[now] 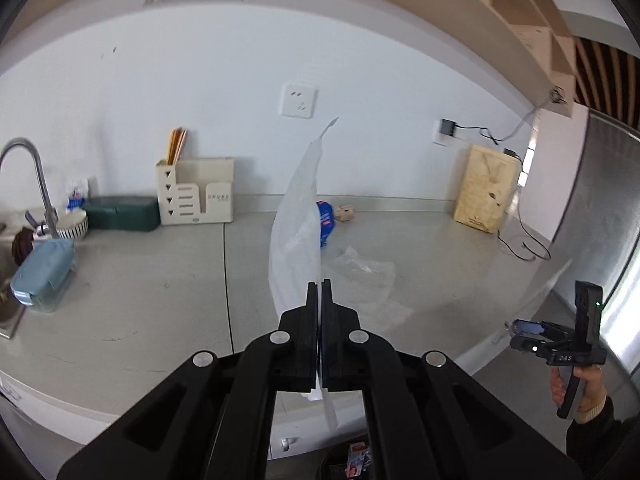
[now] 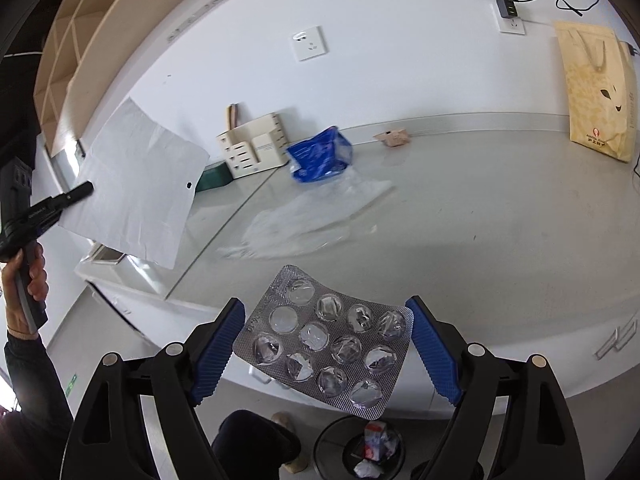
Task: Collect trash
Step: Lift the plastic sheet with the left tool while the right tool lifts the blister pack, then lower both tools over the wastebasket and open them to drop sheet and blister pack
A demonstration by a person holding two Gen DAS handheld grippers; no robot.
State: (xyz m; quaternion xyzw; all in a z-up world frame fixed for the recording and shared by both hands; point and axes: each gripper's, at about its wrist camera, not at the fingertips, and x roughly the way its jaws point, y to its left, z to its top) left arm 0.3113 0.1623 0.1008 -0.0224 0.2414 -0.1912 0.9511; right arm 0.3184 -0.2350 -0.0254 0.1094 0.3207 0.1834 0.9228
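An empty silver blister pack (image 2: 326, 342) sits between the right gripper (image 2: 326, 346)'s spread fingers above the black bin (image 2: 360, 450), while the left gripper (image 1: 320, 292) pinches a white sheet (image 1: 296, 216); release each squarely over the opening.

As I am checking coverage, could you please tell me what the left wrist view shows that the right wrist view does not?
Only left wrist: the faucet and blue lunch box. Only right wrist: the blister pack between the right gripper's open jaws. Both: white sheet clamped in the left gripper, blue bag, and trash bin.

Silver blister pack (image 2: 326, 340), blue bag (image 2: 320, 154)
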